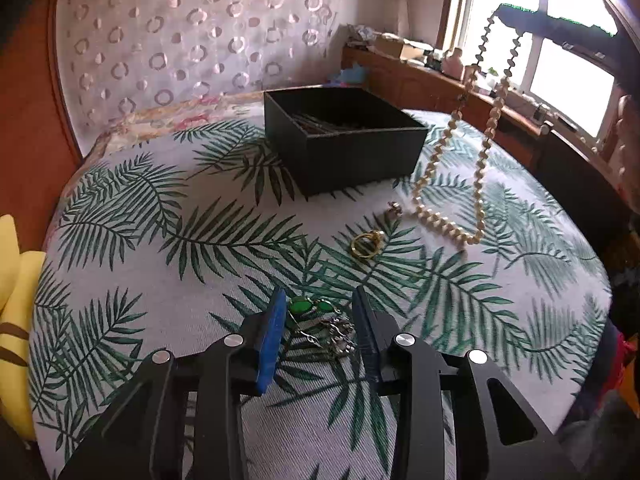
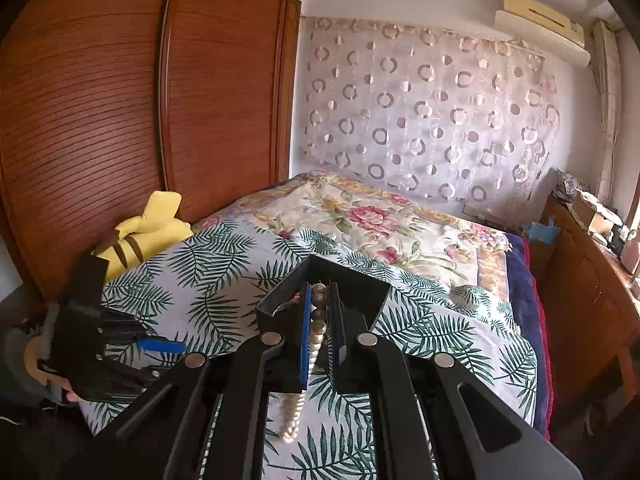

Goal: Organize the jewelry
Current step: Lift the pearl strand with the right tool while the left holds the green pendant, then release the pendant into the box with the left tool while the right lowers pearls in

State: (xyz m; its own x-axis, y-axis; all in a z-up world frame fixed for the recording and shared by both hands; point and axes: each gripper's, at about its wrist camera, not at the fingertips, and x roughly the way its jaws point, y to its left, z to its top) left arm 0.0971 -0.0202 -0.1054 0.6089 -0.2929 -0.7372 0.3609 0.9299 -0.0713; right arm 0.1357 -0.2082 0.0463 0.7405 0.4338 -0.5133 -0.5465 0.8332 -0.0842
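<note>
My left gripper (image 1: 320,296) is open and low over the leaf-print cloth (image 1: 168,208). Between its blue pads (image 1: 272,336) lies a green-stone piece (image 1: 312,306) with a tangled silver chain (image 1: 334,334); the pads do not touch them. My right gripper (image 2: 320,286) is shut on a pearl necklace (image 2: 316,334). In the left wrist view the right gripper (image 1: 508,14) is raised at the upper right. The pearl necklace (image 1: 440,148) hangs from it in two strands, its lower loop on the cloth. A gold ring (image 1: 366,244) and a small gold piece (image 1: 394,208) lie beyond.
An open black box (image 1: 344,140) stands on the cloth at the back. A yellow plush toy (image 2: 140,232) lies at the bed's left edge by a wooden wardrobe (image 2: 120,100). A floral quilt (image 2: 360,216) covers the far bed. A wooden sideboard (image 1: 440,84) runs under the window.
</note>
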